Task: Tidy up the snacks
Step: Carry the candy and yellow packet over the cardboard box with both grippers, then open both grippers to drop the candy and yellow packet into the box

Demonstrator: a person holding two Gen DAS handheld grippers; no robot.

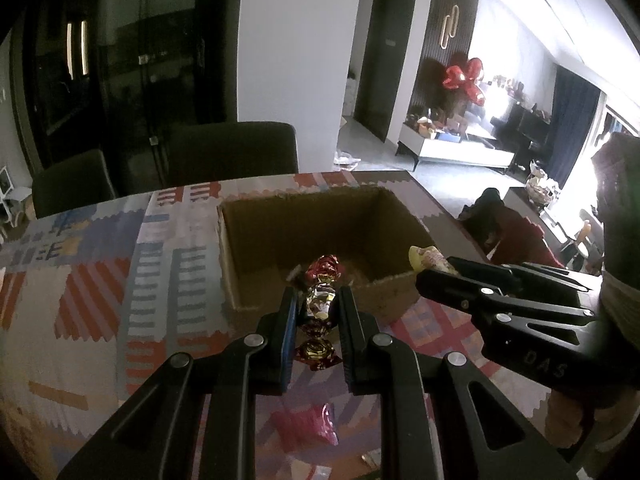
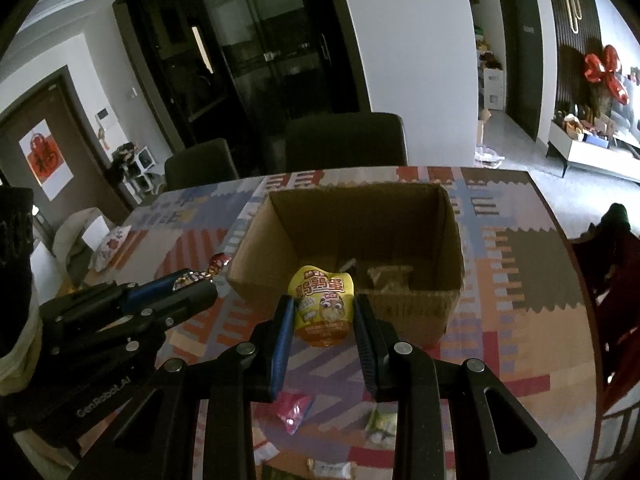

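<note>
My left gripper (image 1: pixel 318 304) clenches one red-and-gold candy (image 1: pixel 320 300), held just short of the near wall of the one cardboard box (image 2: pixel 344 300). My right gripper (image 2: pixel 324 312) grips one yellow snack packet (image 2: pixel 324 308) at that same near wall — two snacks held, one each. On the patterned tablecloth (image 1: pixel 100 300) below lies one pink packet (image 2: pixel 294 410); beside it, one pale green packet (image 2: pixel 382 424).
</note>
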